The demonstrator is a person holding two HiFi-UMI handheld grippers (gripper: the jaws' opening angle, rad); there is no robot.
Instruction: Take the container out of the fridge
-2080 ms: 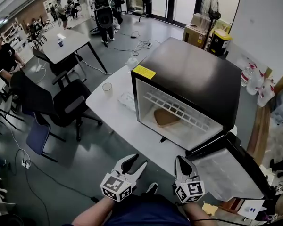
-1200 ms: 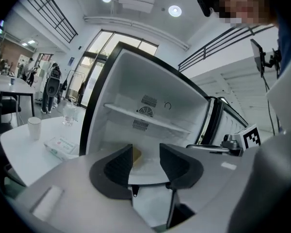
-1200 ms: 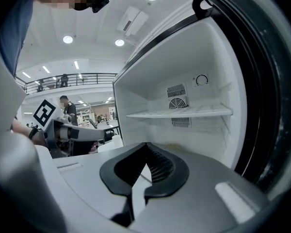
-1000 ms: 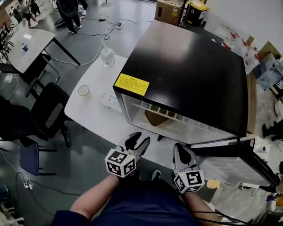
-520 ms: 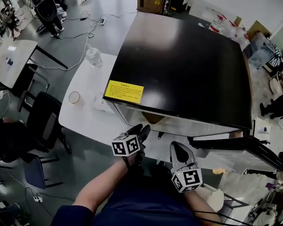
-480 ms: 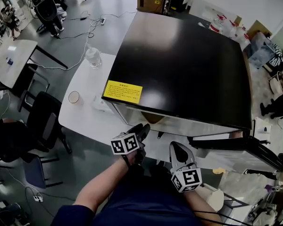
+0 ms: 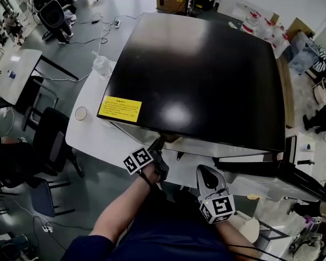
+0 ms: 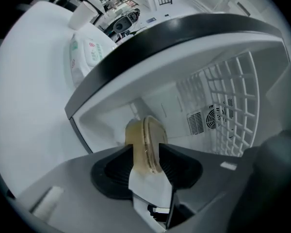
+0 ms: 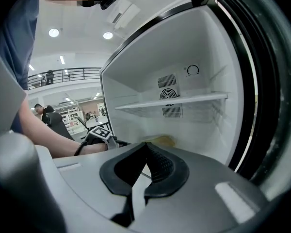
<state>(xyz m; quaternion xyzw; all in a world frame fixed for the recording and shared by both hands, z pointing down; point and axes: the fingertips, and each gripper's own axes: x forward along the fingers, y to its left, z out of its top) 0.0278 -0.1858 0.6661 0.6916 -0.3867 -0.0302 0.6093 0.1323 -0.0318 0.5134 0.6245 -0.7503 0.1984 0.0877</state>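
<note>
A black-topped fridge [image 7: 195, 64] stands on a white table with its door swung open to the right. Inside, on the white floor near the front, lies a tan lidded container [image 8: 146, 135], also visible as [image 9: 162, 140] and as a sliver [image 7: 171, 138]. My left gripper [image 7: 156, 145] reaches into the opening, rolled on its side. In its own view, the left gripper [image 8: 145, 150] has its jaws apart, one on each side of the container's near edge. I cannot tell whether they touch it. My right gripper [image 7: 204, 171] hangs back at the table edge, and its jaws [image 9: 145, 147] meet at the tips with nothing between them.
The open door [image 7: 293, 175] juts out at the right. A wire shelf [image 8: 223, 96] spans the fridge interior. On the table [image 7: 92, 135] left of the fridge stand a cup [image 7: 81, 113], a wipes pack [image 8: 89, 52] and a bottle [image 7: 100, 64]. A black chair [image 7: 49, 140] stands nearby.
The head camera has moved over the fridge top. My left gripper has pushed forward into the fridge opening and rolled sideways, reaching the container. The right gripper has barely moved.
</note>
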